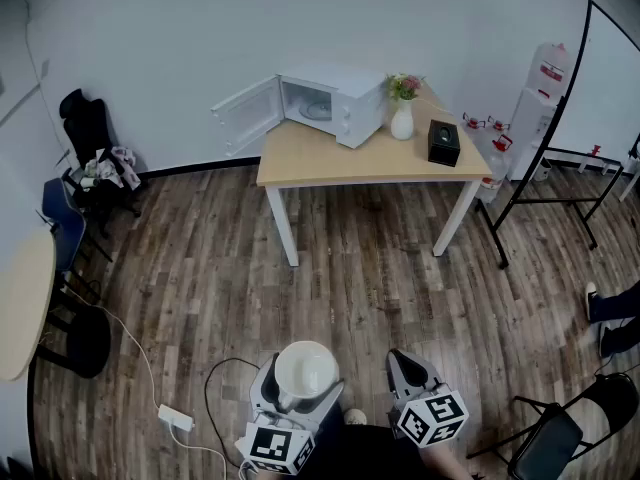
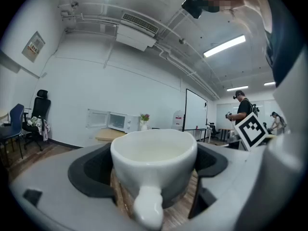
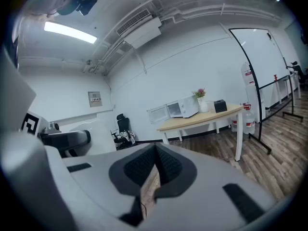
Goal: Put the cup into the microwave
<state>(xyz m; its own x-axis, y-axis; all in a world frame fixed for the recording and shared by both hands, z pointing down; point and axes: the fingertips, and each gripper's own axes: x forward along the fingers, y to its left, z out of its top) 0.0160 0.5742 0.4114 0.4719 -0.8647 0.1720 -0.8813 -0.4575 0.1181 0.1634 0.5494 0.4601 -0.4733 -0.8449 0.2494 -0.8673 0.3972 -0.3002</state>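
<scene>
Nearest to me, well short of the table, my left gripper is clamped on the white cup, with a dark pad against each side of its wall. The left gripper view shows the cup upright, its handle turned back toward the camera. The head view gives only the round rim and pale inside from above and hides the handle. My right gripper is just beside the left. Its jaws are together, and the right gripper view shows the textured pads meeting at their tips with nothing held.

Only the head view shows a white power strip with its cable on the wood floor, near-left of the table. It also shows a folding chair near-right of the table.

On the table, the white microwave stands at the far left corner with its door swung open to the left. A white vase of flowers is just right of it, and a black box further right. The cup is not yet in the microwave.

A black office chair draped with cloth stands left of the table. Water bottles and a whiteboard on a stand are to its right.

Only the gripper views show a ceiling air-conditioning unit and a wall notice. The left gripper view alone shows a standing person far off, beyond the right of the table.

The wall notice carries print too small to read. The red labels on the water bottles are also illegible.
</scene>
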